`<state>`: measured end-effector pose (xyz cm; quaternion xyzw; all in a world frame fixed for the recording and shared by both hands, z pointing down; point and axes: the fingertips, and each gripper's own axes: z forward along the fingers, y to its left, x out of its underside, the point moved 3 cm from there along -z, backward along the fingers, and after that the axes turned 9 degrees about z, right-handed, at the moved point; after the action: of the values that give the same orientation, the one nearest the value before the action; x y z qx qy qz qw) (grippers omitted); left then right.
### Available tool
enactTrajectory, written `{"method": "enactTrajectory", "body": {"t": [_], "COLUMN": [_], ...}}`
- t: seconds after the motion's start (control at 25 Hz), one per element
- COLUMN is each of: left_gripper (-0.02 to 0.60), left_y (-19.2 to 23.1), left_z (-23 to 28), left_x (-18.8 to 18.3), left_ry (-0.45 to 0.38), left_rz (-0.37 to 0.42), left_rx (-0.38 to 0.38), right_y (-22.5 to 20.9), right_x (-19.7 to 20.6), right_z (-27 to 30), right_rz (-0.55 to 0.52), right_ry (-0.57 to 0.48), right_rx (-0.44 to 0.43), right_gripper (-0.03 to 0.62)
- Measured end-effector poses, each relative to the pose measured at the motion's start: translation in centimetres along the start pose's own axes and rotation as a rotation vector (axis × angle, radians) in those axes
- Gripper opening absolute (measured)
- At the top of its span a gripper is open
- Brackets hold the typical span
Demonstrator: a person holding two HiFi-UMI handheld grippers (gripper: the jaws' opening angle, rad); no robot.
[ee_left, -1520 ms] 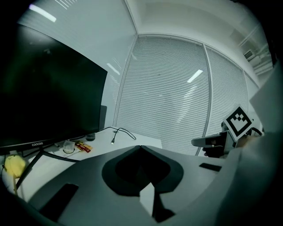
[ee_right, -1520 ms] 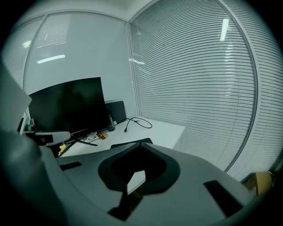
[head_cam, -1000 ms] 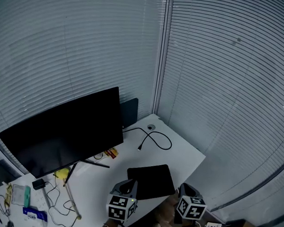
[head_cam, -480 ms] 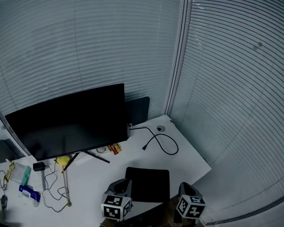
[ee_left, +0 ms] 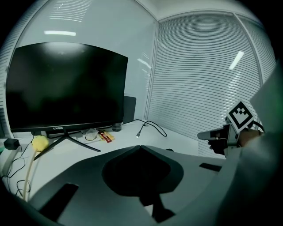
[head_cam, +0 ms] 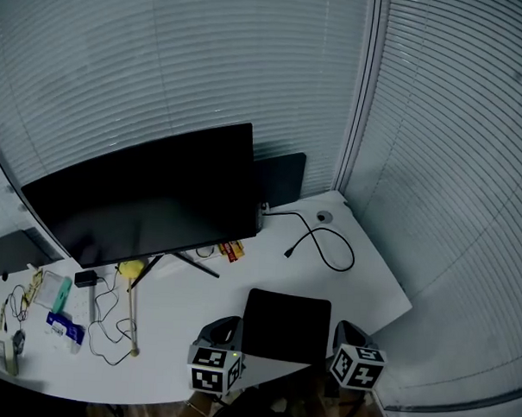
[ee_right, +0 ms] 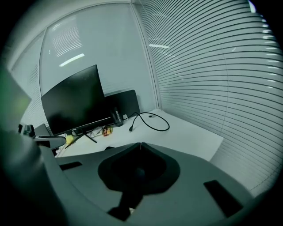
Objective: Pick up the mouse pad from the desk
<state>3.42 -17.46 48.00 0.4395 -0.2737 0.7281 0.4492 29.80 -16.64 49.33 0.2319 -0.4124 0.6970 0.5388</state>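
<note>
Mouse pad: the flat black square mouse pad [head_cam: 287, 324] lies on the white tabletop [head_cam: 361, 281], close to its near edge and right of the middle.
Left tool: the grey left tool [head_cam: 225, 326], with its marker cube, hangs at the tabletop's near edge, just beside the pad's left side. Whether it touches the pad cannot be told. In its own view the jaws are clenched tip to tip, with nothing between them.
Right tool: the grey right tool [head_cam: 343, 328] hangs just beside the pad's near right corner, at the tabletop's edge. Its jaws are pressed together and empty.
Relation: the pad sits between the two tools, and neither grasps it.
Monitor: a wide black flat monitor [head_cam: 149, 198] with a dark screen stands on thin splayed legs at the back, behind and left of the pad, well apart from it.
Panel: a dark upright panel [head_cam: 281, 178] stands behind the monitor's right edge.
Cable: a loose black cable [head_cam: 324, 247] loops across the far right corner, beyond the pad.
Left end: a small yellow object [head_cam: 131, 268] lies under the monitor, and a blue-and-white packet [head_cam: 64, 328] lies among thin cords.
Surround: horizontal slatted blinds [head_cam: 453, 168] cover the walls behind and to the right.
</note>
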Motion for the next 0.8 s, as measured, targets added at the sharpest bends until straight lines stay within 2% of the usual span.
{"method": "enactTrajectory", "body": {"t": [0.24,0.8], "left_gripper": [0.017,0.017], "left_y": [-0.1,0.2], "left_z": [1.0,1.9], "left_x": [0.1,3.4], "left_ry": [0.007,0.098], "left_rz": [-0.015,-0.075], "left_rx": [0.002,-0.02], "right_y": [-1.0,-1.1], "right_x": [-0.3,2.0], "right_z": [0.8,3.1], "right_rz": [-0.011,-0.03], "right_ry": [0.014,0.116], "right_rx": [0.015,0.009], "right_gripper": [0.034,0.034]}}
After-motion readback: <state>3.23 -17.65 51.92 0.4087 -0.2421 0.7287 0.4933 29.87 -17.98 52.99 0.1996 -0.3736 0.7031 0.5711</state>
